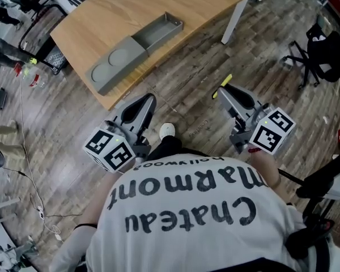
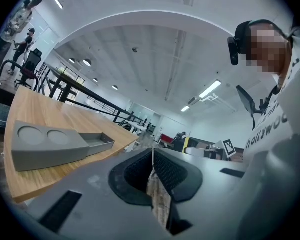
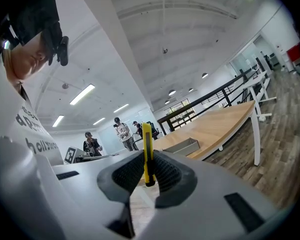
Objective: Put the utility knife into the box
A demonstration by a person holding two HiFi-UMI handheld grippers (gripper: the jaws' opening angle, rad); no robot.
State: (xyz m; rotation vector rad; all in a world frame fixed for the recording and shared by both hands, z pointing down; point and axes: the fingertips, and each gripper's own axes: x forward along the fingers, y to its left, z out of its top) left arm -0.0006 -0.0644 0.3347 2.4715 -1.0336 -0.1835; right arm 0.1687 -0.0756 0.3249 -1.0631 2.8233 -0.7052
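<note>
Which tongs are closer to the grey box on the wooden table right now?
Left. The left tongs, shut and empty, are just short of the wooden table's edge nearest the long grey plastic box. The right tongs, gripping the yellow utility knife, are farther off to its right.

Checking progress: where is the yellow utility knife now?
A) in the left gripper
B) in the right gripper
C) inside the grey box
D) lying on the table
B: the right gripper is shut on the utility knife, well short of the box.
</note>
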